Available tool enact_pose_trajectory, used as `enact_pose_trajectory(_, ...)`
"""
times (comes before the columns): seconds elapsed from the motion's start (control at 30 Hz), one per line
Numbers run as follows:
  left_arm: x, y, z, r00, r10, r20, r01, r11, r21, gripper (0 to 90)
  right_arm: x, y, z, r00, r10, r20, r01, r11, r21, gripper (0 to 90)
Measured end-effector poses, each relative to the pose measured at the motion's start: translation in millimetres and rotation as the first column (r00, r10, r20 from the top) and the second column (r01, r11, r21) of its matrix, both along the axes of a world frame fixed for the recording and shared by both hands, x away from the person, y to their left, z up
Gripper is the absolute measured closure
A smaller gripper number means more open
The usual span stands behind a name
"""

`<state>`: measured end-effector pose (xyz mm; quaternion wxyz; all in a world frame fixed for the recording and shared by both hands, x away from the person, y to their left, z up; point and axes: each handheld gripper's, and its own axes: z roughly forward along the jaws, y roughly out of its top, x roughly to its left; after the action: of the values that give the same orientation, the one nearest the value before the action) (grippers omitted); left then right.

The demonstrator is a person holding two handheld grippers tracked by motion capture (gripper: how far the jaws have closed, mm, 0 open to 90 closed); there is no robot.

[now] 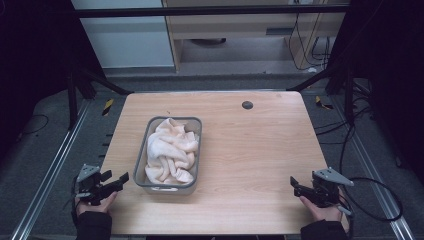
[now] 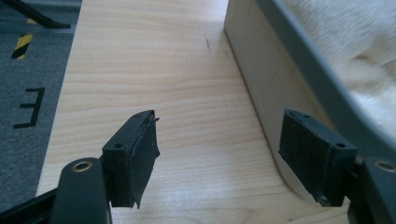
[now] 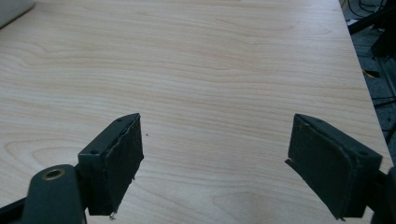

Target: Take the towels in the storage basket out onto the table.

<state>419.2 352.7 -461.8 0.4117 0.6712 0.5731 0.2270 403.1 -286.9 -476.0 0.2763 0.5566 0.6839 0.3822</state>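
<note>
Lying just right of the left gripper (image 1: 119,181), the towel-filled bin (image 1: 141,161) runs near-to-far on the bench (image 1: 250,150), well apart from the right gripper (image 1: 295,186); both jaws gape empty.

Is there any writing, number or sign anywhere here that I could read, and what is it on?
"E": a single black letter on the grey floor left of the table, lying sideways in the left gripper view.
Yellow-and-black hazard stripes on the floor: a marking, no words.
Nothing else readable.

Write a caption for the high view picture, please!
Two open black grippers wait beside a grey bin holding a crumpled cream towel.
</note>
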Motion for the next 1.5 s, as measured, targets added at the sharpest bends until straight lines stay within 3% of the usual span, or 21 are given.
enact_pose_trajectory(0.23,-3.8,-1.5,12.9,1.0,-0.004,0.0,0.004,0.9999,-0.015,28.0,-1.8,7.6,1.2,0.9995,0.03,0.003,-0.03,1.0,-0.008,17.3)
enact_pose_trajectory(0.53,-8.3,-5.6,34.3,0.9987,-0.035,0.037,0.037,0.9987,-0.037,26.6,-2.0,6.7,0.9,0.9998,0.02,-0.006,-0.02,1.0,-0.016,16.5)
enact_pose_trajectory(0.97,-6.9,-13.3,59.0,0.996,-0.08,0.04,0.082,0.9948,-0.061,25.5,-0.1,5.6,-1.2,0.9995,0.03,-0.009,-0.031,0.999,-0.024,14.5)
enact_pose_trajectory(1.5,4.5,-30.1,89.6,0.9844,-0.17,0.047,0.17,0.9854,-0.007,24.4,1.0,8.3,-2.2,0.9987,0.044,-0.027,-0.044,0.999,-0.018,13.4)
